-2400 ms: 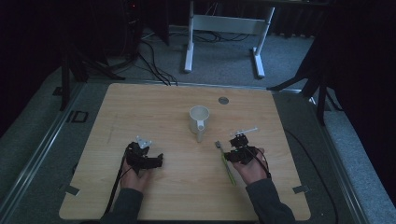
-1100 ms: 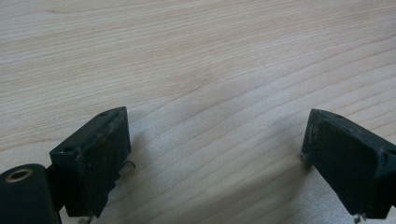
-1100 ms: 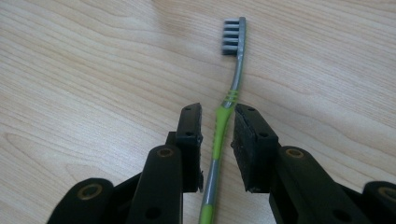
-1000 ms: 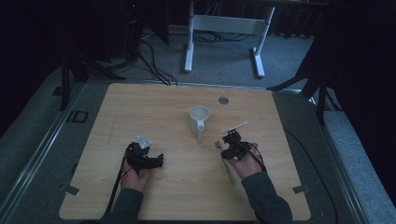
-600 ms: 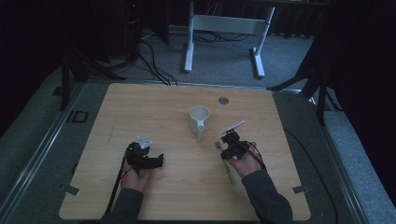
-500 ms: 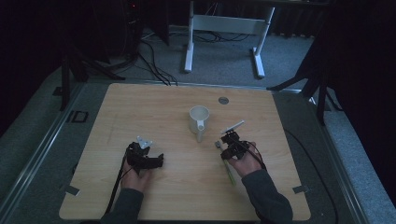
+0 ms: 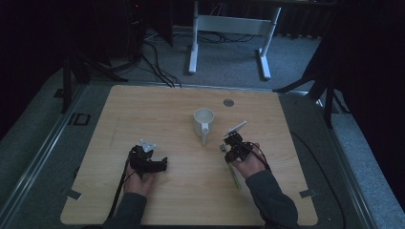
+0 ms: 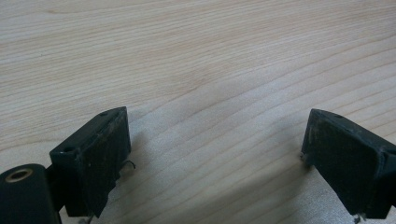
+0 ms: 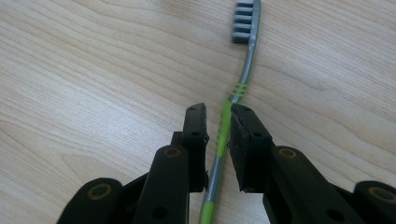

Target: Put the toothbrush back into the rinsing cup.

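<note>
Over on the right gripper view: green-and-grey toothbrush [image 9: 224, 126] lying flat on the wooden table [image 9: 93, 70], bristle head [image 9: 244, 21] pointing away, handle running back between the two black jaws of the right gripper [image 9: 218, 123]. Jaws drawn in close on either side of the green grip; right-hand one against the handle, a sliver of gap on the other, so hard to call a firm clamp, though nearly shut around it. Grey bristles and three green bands on the neck plain here, lost from above.

Up on the high view: same toothbrush [image 7: 235, 175] reduced to a thin greenish streak beside the right hand [image 7: 249, 164], mostly hidden under the right gripper [image 7: 232, 149]. Near the middle of the table [image 7: 143, 109], a white mug [image 7: 203, 122], upright, handle turned toward the near edge, just beyond the right gripper and apart from it. Inside of the mug pale, contents too small to tell. Small grey disc [image 7: 229, 102] further back on the board. Left gripper [image 7: 152, 161] well off to the left, held by the left hand [image 7: 138, 180].

Left gripper view: the left gripper [image 8: 215, 154] with jaws spread wide, bare wood grain [image 8: 196, 70] between them, gripping nothing.
</note>
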A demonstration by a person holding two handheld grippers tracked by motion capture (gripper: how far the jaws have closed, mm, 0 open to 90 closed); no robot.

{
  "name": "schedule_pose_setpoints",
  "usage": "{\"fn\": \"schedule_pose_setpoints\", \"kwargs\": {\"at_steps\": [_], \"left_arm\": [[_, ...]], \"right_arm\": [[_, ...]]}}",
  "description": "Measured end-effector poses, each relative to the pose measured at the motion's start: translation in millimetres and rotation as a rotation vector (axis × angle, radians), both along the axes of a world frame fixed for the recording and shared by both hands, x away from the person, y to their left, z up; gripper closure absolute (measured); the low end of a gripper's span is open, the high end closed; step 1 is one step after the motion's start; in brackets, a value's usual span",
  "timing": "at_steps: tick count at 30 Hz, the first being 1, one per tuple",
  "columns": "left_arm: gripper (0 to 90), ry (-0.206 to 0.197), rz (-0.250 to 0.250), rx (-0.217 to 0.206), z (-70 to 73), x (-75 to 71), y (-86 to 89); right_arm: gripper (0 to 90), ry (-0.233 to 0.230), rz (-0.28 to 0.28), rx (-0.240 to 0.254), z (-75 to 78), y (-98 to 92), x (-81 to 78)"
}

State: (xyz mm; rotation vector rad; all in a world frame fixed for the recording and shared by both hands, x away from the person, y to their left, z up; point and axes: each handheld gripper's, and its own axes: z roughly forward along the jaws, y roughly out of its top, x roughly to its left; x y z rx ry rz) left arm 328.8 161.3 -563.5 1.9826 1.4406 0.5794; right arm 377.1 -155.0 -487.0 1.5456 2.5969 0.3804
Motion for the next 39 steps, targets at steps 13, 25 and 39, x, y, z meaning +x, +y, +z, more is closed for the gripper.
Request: {"fn": "schedule_pose_setpoints", "kwargs": {"at_steps": [13,25,39], "left_arm": [[8.3,0.000,0.000,0.000,0.0,0.0,0.0],[8.3,0.000,0.000,0.000,0.0,0.0,0.0],[8.4,0.000,0.000,0.000,0.0,0.0,0.0]], "right_arm": [[76.7,0.045,-0.002,-0.025,-5.1,1.3,5.7],[76.7,0.076,-0.012,-0.037,-12.8,0.9,10.5],[76.6,0.113,-0.013,-0.053,-20.5,1.3,14.8]]}}
